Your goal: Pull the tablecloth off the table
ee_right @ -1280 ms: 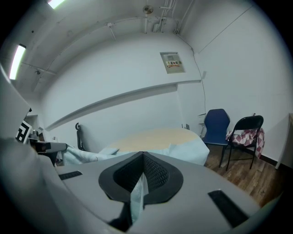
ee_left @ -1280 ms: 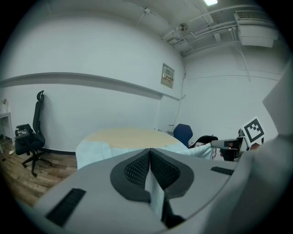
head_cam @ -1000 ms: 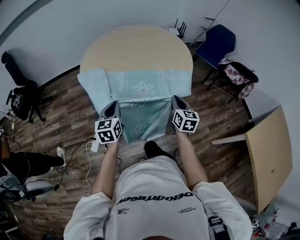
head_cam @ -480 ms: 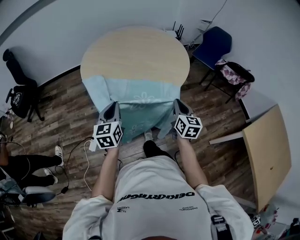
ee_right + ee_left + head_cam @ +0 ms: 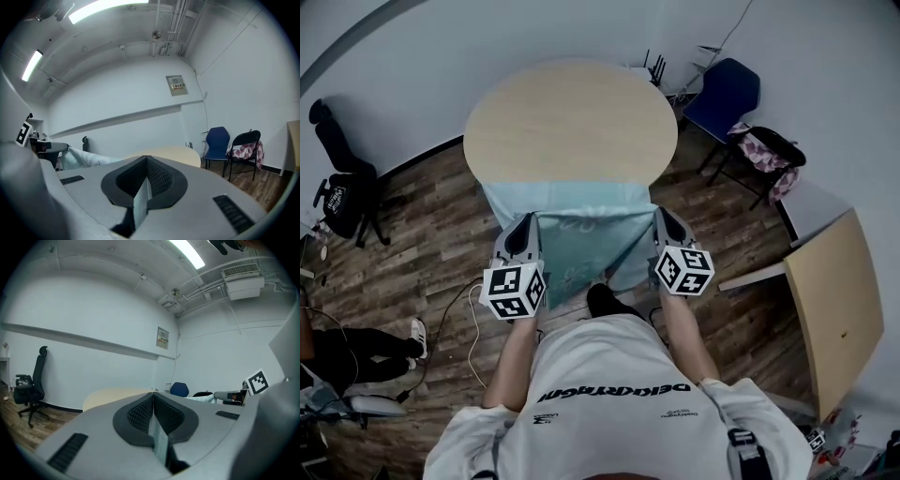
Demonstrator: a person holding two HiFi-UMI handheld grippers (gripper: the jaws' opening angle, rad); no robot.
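A pale blue tablecloth (image 5: 581, 230) with a flower print hangs between my two grippers off the near edge of the round wooden table (image 5: 570, 120). Only a narrow strip of it lies on the tabletop. My left gripper (image 5: 528, 219) is shut on the cloth's near left corner, and a thin fold of tablecloth (image 5: 158, 439) shows pinched between its pads. My right gripper (image 5: 661, 215) is shut on the near right corner, with the tablecloth (image 5: 138, 199) edge clamped in its jaws. Both point about level toward the table (image 5: 117, 396).
A blue chair (image 5: 727, 92) and a black chair (image 5: 769, 150) with patterned fabric stand right of the table. A black office chair (image 5: 337, 178) is at the left wall. A wooden desk (image 5: 834, 309) sits at the right. Cables (image 5: 473, 319) lie on the wooden floor.
Both grippers have drawn back toward the person and risen, dragging the cloth off the table. Much more bare tabletop shows now, and the flower print has slid past the edge.
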